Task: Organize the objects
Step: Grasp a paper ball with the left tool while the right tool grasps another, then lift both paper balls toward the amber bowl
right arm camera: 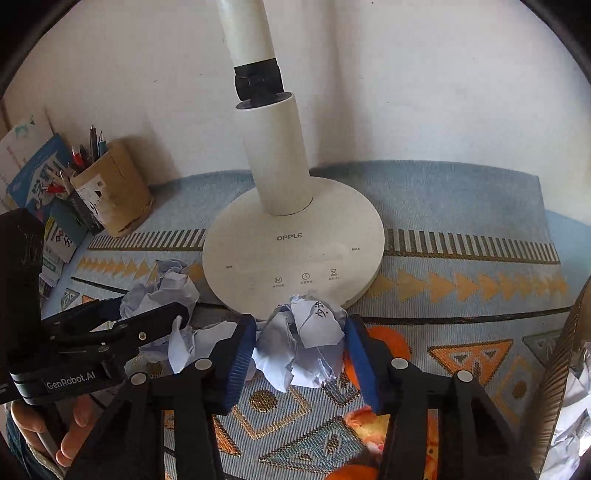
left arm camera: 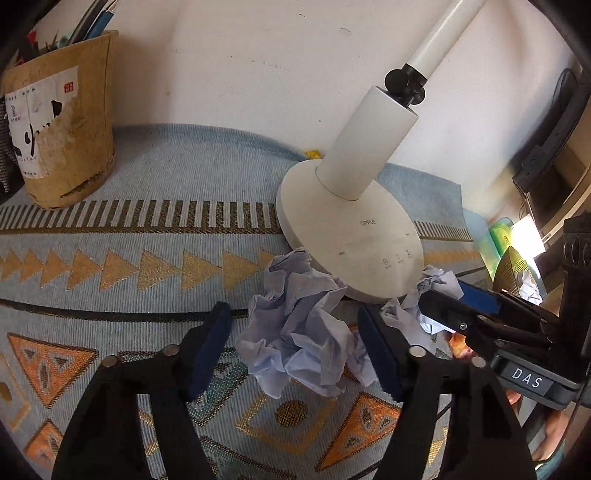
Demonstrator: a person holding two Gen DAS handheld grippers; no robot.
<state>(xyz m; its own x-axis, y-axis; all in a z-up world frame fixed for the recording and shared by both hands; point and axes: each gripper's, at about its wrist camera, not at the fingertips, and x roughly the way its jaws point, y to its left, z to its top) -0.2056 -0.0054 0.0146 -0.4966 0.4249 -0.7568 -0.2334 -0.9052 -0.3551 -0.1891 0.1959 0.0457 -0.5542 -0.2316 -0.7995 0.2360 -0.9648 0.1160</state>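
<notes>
Two crumpled pale-blue paper balls lie on the patterned cloth in front of the white lamp base (left arm camera: 351,236) (right arm camera: 295,251). My left gripper (left arm camera: 295,347) is open, with the left paper ball (left arm camera: 299,332) (right arm camera: 166,295) between its fingers. My right gripper (right arm camera: 301,350) is open around the right paper ball (right arm camera: 306,339), its blue pads close on both sides; whether they touch the paper I cannot tell. The right gripper also shows in the left wrist view (left arm camera: 458,302), by that ball (left arm camera: 432,291).
A brown pen holder (left arm camera: 62,122) (right arm camera: 114,188) with pens stands at the back left by the wall. Books (right arm camera: 40,184) lean beside it. A woven basket (right arm camera: 569,369) with crumpled paper sits at the right edge. The lamp pole (right arm camera: 251,33) rises overhead.
</notes>
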